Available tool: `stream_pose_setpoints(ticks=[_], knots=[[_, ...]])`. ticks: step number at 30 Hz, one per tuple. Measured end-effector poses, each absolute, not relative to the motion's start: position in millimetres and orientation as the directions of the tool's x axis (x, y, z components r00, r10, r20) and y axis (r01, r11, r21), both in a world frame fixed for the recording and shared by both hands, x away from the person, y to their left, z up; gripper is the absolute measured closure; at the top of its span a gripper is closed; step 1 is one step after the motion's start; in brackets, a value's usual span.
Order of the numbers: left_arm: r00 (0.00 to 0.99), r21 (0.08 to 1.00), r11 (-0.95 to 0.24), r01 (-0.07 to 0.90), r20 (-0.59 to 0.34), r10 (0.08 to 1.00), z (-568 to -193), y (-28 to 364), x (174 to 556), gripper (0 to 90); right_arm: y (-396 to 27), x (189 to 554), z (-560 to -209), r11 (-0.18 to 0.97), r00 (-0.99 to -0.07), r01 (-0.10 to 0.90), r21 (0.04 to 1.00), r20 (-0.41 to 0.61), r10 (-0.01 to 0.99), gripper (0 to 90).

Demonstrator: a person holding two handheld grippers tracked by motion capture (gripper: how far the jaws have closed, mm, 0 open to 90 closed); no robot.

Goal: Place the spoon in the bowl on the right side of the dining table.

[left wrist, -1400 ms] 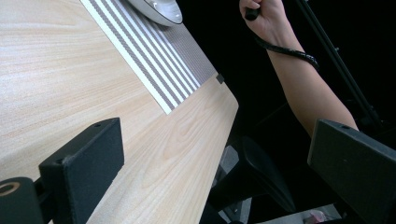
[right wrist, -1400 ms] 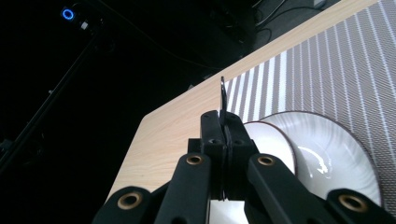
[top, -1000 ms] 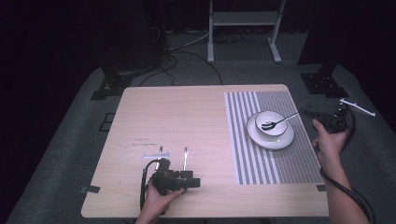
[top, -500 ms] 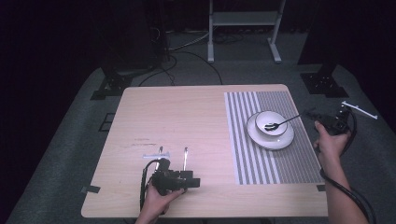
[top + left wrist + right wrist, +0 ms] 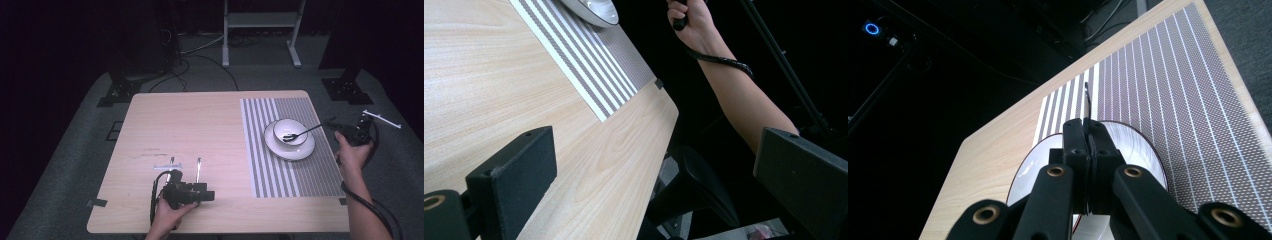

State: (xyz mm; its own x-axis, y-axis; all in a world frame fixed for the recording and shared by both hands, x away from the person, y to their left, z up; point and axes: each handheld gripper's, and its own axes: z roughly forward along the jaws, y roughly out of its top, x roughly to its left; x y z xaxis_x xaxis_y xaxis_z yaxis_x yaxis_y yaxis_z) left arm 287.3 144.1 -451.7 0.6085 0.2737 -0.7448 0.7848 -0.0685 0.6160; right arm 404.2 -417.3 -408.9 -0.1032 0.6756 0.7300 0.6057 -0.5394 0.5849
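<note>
A white bowl [image 5: 295,127] sits on a white plate [image 5: 280,149] on the striped placemat [image 5: 257,155] at the table's right. A dark spoon [image 5: 306,131] rests with its scoop in the bowl, its handle slanting out to the right. My right gripper [image 5: 331,123] is shut on the handle's end, just off the table's right edge. In the right gripper view the jaws [image 5: 1088,132] are pressed together with the thin handle [image 5: 1087,102] sticking out above the plate [image 5: 1143,147]. My left gripper [image 5: 207,195] rests open near the front edge, pointing right, with nothing between its jaws [image 5: 659,175].
The wooden table [image 5: 190,125] is bare left of the placemat. A metal stand [image 5: 260,20] and cables lie on the floor behind the table. A tripod base [image 5: 350,90] stands off the back right corner.
</note>
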Motion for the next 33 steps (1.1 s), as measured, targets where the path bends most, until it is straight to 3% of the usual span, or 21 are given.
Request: stream_pose_setpoints(ticks=[9,21,33], knots=[[0.609,0.617,-0.065,0.784,-0.744,0.275,-451,145,287,2.3,-417,405,-413,-0.545,-0.101,0.605,0.58,0.735,0.67,88.1],[0.608,0.617,-0.062,0.785,-0.746,0.272,-452,145,287,2.3,-416,404,-424,-0.552,-0.12,0.625,0.552,0.766,0.631,74.2],[0.611,0.62,-0.058,0.783,-0.747,0.262,-449,143,288,2.3,-415,395,-430,-0.541,-0.133,0.654,0.528,0.785,0.606,71.5]])
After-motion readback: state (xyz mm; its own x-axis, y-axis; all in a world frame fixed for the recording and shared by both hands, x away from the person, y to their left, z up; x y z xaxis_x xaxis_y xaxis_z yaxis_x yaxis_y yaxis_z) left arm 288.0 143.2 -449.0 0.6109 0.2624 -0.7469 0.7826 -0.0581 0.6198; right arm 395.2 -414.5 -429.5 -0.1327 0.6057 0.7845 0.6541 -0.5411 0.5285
